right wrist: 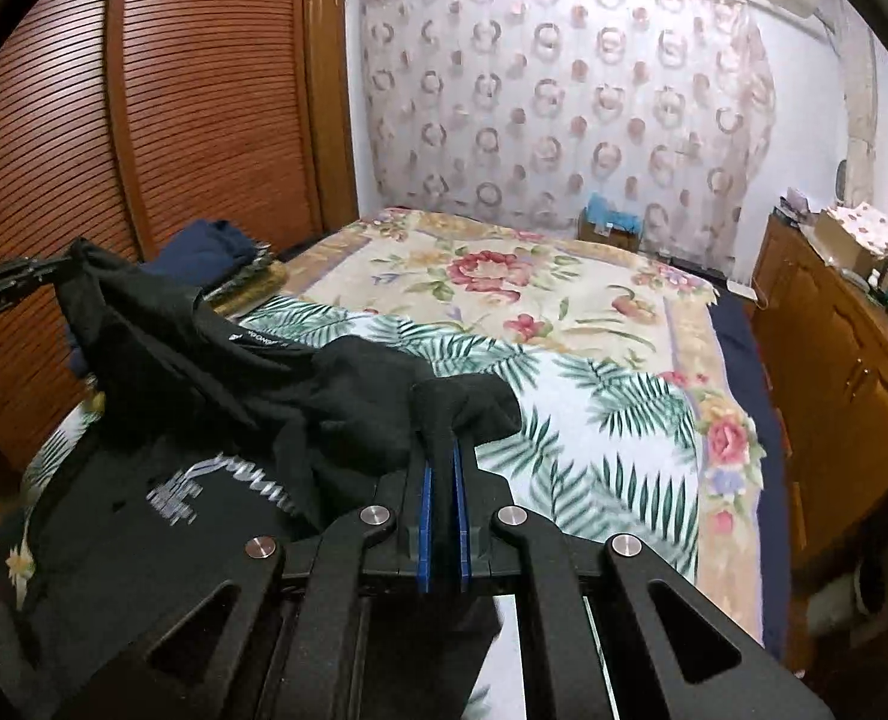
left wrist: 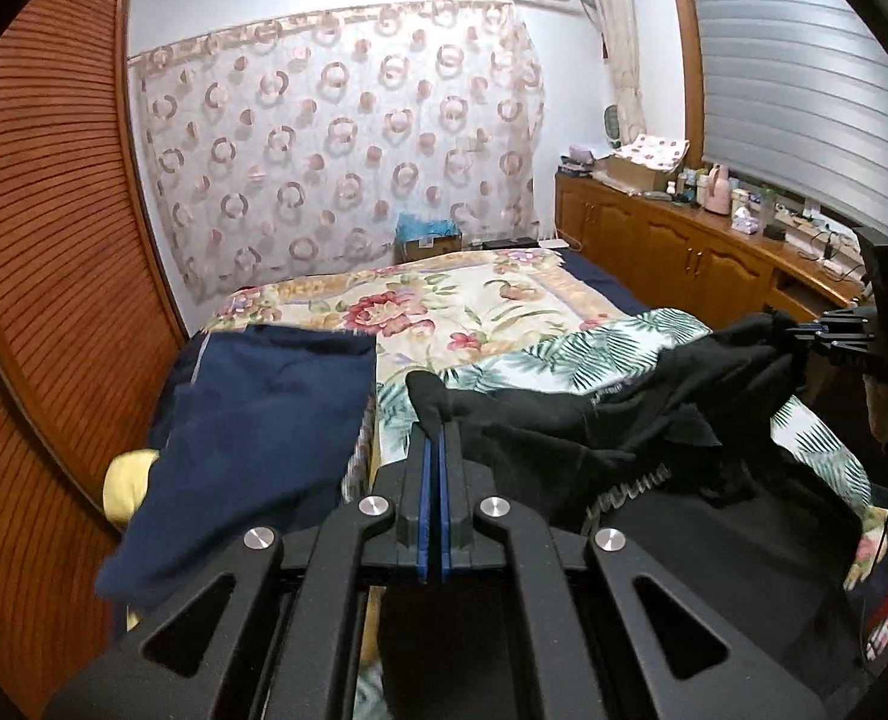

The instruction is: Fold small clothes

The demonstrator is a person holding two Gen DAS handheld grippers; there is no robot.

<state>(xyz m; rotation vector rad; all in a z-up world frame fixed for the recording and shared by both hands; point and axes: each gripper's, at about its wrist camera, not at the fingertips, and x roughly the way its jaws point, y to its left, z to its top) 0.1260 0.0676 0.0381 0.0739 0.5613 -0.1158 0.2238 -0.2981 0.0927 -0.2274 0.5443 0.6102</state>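
Note:
A black T-shirt with pale lettering hangs stretched between my two grippers above the bed. My left gripper is shut on one edge of the shirt, and a tuft of black cloth sticks out past its tips. The right gripper is shut on the other edge of the black T-shirt. In the left wrist view the right gripper shows at the far right, pinching the cloth. The left gripper appears at the left edge of the right wrist view. The shirt's lower part drapes onto the palm-leaf sheet.
A floral blanket covers the far half of the bed. Folded navy clothes are stacked at the bed's left side beside a slatted wooden wardrobe. A wooden cabinet crowded with bottles runs along the right wall. A patterned curtain hangs behind.

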